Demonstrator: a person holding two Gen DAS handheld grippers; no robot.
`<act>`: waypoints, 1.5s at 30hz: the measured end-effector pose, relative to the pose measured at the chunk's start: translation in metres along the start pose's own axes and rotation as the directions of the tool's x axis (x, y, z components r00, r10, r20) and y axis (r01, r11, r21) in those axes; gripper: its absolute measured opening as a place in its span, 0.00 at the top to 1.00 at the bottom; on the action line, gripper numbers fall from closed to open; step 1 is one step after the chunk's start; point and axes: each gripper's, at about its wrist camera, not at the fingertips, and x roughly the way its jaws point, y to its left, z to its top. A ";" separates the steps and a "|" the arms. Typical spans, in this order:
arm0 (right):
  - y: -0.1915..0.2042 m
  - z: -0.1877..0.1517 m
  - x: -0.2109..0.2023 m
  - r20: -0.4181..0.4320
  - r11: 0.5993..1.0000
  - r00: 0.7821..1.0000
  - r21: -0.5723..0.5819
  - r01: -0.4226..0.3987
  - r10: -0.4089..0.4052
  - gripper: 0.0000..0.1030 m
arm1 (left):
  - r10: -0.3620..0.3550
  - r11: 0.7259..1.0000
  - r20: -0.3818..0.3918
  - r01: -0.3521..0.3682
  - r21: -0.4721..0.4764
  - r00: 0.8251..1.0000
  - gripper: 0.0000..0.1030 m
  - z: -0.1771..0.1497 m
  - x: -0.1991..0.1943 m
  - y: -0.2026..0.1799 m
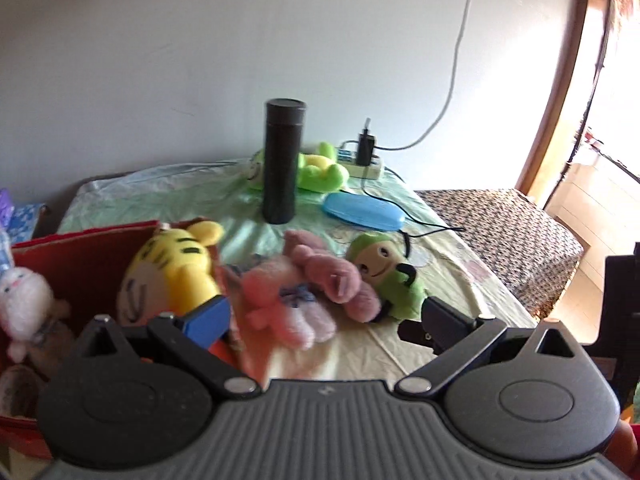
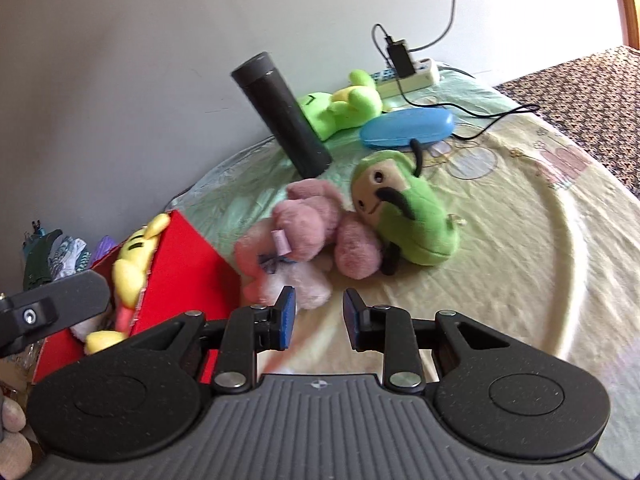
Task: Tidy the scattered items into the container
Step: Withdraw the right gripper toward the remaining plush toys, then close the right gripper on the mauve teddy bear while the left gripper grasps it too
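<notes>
a table draped in a pale green-and-cream printed cloth [image 2: 520, 240] fills the scene. at its near left stands the red cardboard box [image 2: 188, 256], a yellow striped plush tiger [image 1: 172, 268] lying over its rim and a white plush bunny [image 1: 24, 304] inside. just right of the box, a pink plush toy [image 2: 304, 236] touches a green plush with a tan face [image 2: 404, 208]. farther off stands a tall black flask [image 1: 280, 160]. the left gripper [image 1: 320, 320] is spread wide and empty; the right gripper [image 2: 318, 316] has a narrow gap, nothing between.

Red box [image 2: 180, 256] — yellow striped tiger [image 1: 172, 268]
</notes>
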 end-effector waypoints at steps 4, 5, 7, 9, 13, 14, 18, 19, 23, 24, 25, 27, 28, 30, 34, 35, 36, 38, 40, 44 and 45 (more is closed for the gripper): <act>-0.040 0.009 -0.001 -0.012 0.999 0.999 0.032 0.030 -0.029 0.66 | -0.035 0.999 -0.074 0.033 -0.030 0.997 0.07 -0.003 0.037 -0.025; -0.049 0.011 -0.001 -0.014 0.999 0.999 0.028 0.038 -0.038 0.66 | -0.042 0.998 -0.086 0.038 -0.041 0.995 0.07 -0.003 0.045 -0.029; -0.064 0.013 0.000 -0.016 0.998 0.998 0.017 0.059 -0.059 0.66 | -0.036 0.998 -0.115 0.030 -0.055 0.993 0.09 -0.006 0.064 -0.036; -0.078 0.014 0.003 -0.027 0.998 0.997 0.012 0.067 -0.067 0.66 | -0.029 0.997 -0.144 0.018 -0.076 0.989 0.16 -0.006 0.081 -0.039; -0.100 0.024 0.009 -0.054 0.999 0.998 0.012 0.031 -0.030 0.66 | 0.013 0.989 -0.137 -0.033 -0.142 0.991 0.16 0.008 0.100 -0.034; -0.102 0.026 0.010 -0.054 1.000 0.998 0.006 0.026 -0.026 0.66 | 0.032 0.987 -0.128 -0.051 -0.152 0.991 0.14 0.012 0.105 -0.032; -0.107 0.036 0.019 -0.068 1.000 0.998 0.006 0.005 -0.005 0.66 | 0.085 0.973 -0.151 -0.115 -0.198 0.985 0.13 0.026 0.131 -0.021; -0.107 0.038 0.020 -0.073 1.000 0.997 0.007 -0.009 0.009 0.66 | 0.083 0.969 -0.164 -0.118 -0.219 0.983 0.15 0.027 0.136 -0.017; -0.097 0.049 0.025 -0.085 0.995 0.993 -0.049 -0.083 0.079 0.66 | 0.044 0.946 -0.217 -0.111 -0.304 0.975 0.35 0.028 0.154 -0.005; -0.094 0.052 0.027 -0.090 0.992 0.991 -0.069 -0.108 0.101 0.66 | 0.031 0.939 -0.230 -0.107 -0.328 0.973 0.43 0.029 0.159 -0.002; -0.089 0.055 0.031 -0.106 0.985 0.986 -0.093 -0.142 0.132 0.67 | 0.021 0.932 -0.238 -0.105 -0.347 0.971 0.46 0.029 0.162 0.001; -0.079 0.057 0.041 -0.154 0.970 0.971 -0.138 -0.202 0.180 0.68 | 0.019 0.923 -0.251 -0.114 -0.369 0.968 0.46 0.030 0.169 0.006; -0.073 0.057 0.047 -0.178 0.961 0.964 -0.162 -0.226 0.196 0.69 | 0.026 0.921 -0.257 -0.124 -0.370 0.966 0.46 0.030 0.171 0.008; -0.060 0.053 0.058 -0.214 0.941 0.952 -0.210 -0.265 0.220 0.69 | 0.036 0.917 -0.267 -0.138 -0.374 0.963 0.46 0.031 0.176 0.011; -0.043 0.048 0.079 -0.212 0.924 0.956 -0.282 -0.257 0.201 0.67 | 0.032 0.915 -0.288 -0.144 -0.376 0.957 0.62 0.031 0.183 0.017; -0.041 0.048 0.084 -0.202 0.930 0.962 -0.283 -0.235 0.182 0.66 | 0.031 0.915 -0.293 -0.145 -0.375 0.956 0.67 0.031 0.185 0.018; -0.042 0.049 0.090 -0.195 0.938 0.967 -0.274 -0.213 0.163 0.63 | 0.035 0.917 -0.300 -0.150 -0.371 0.953 0.69 0.031 0.188 0.019; -0.045 0.052 0.102 -0.211 0.948 0.963 -0.232 -0.217 0.169 0.61 | 0.040 0.920 -0.313 -0.157 -0.359 0.949 0.71 0.030 0.193 0.018; -0.043 0.052 0.112 -0.242 0.950 0.954 -0.209 -0.231 0.179 0.56 | 0.029 0.922 -0.319 -0.149 -0.358 0.947 0.71 0.030 0.196 0.018; -0.038 0.048 0.124 -0.252 0.947 0.954 -0.231 -0.225 0.165 0.59 | 0.022 0.926 -0.324 -0.142 -0.350 0.946 0.71 0.029 0.201 0.015; -0.038 0.048 0.125 -0.251 0.946 0.955 -0.237 -0.222 0.161 0.65 | 0.021 0.926 -0.324 -0.141 -0.350 0.946 0.72 0.029 0.201 0.015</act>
